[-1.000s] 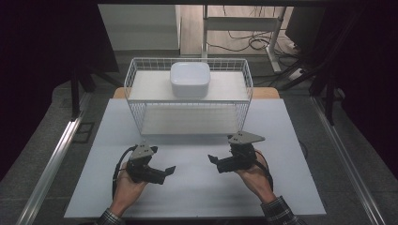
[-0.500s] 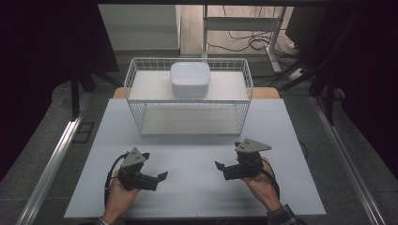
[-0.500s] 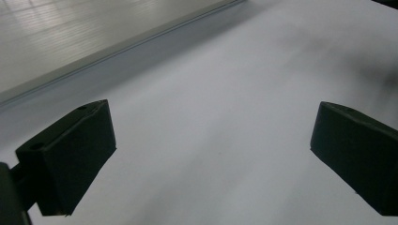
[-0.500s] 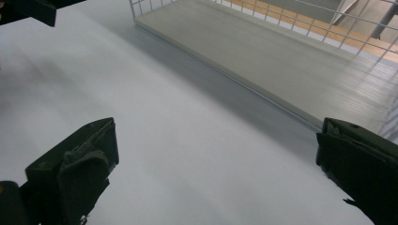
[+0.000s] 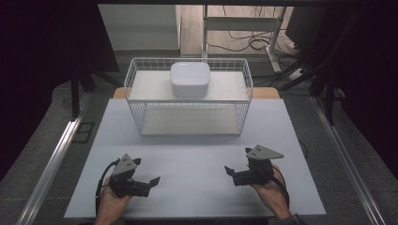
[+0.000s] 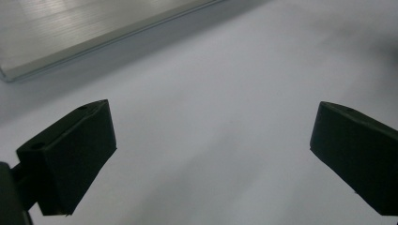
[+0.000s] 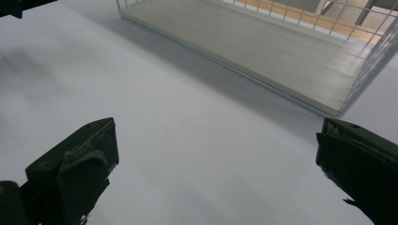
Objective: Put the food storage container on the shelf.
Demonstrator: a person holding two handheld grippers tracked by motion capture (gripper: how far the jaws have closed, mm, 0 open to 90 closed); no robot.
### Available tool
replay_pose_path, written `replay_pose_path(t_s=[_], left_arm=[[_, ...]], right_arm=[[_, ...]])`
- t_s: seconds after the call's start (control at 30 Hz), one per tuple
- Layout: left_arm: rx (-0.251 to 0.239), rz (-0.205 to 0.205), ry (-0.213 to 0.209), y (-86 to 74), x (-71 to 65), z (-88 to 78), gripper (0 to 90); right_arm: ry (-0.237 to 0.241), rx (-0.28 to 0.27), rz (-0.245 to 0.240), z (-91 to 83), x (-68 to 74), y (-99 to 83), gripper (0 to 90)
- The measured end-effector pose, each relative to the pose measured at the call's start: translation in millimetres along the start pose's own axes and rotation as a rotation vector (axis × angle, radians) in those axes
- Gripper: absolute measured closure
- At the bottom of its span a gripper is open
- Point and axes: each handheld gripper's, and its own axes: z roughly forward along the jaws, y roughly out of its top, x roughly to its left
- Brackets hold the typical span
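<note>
- Both grippers have drawn back toward the near edge of the white table since a second ago, when I had them closer to the basket; nothing else has moved.
- I hold the left gripper at the near left, low over the table, jaws spread wide with bare tabletop between them in the left gripper view.
- I hold the right gripper at the near right, its jaws also parted and gripping nothing; the right gripper view looks across the table to the basket's near side.
- White wire basket stands at the far middle of the table, well apart from both grippers.
- White rounded-square dish rests on the basket's upper shelf, at its centre.
</note>
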Motion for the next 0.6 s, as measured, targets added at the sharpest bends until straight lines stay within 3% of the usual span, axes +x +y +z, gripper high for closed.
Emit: replay_pose_path(t_s=[0.6], left_arm=[[0.025, -0.019, 0.047, -21.5, 3.3, -18.3, 0.3]], right_arm=[[-0.052, 0.014, 0.017, -22.2, -5.8, -23.6, 0.0]])
